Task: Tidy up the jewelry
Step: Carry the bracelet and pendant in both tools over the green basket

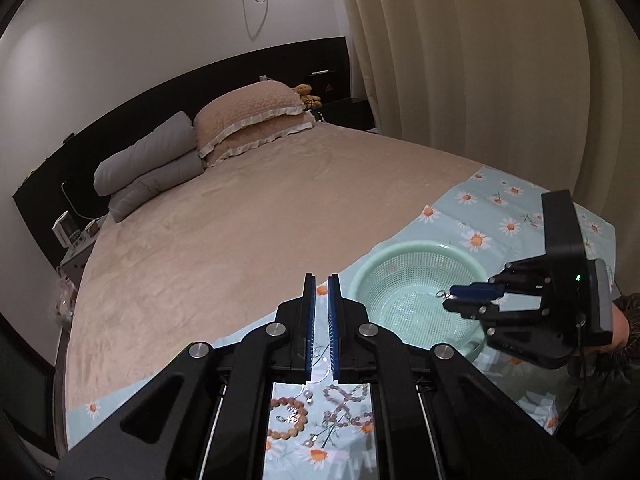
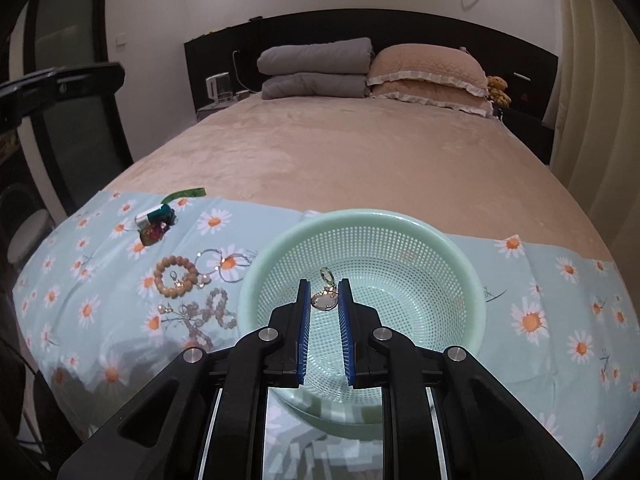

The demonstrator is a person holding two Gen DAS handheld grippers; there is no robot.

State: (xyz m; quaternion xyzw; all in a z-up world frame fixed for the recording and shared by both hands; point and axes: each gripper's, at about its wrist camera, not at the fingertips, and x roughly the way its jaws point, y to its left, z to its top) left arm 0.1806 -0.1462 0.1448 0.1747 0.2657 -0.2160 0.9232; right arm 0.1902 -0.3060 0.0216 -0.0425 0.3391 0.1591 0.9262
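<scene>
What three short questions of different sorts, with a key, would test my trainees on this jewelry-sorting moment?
1. True or false: the right hand-held gripper is shut on a gold pendant earring.
2. Multiple choice: that earring hangs over A) the gray folded quilt, B) the green mesh basket, C) the wooden bead bracelet.
3. Fill in: the jewelry not yet sorted lies on a cloth printed with ____.

Key: 1 true; 2 B; 3 daisies.
</scene>
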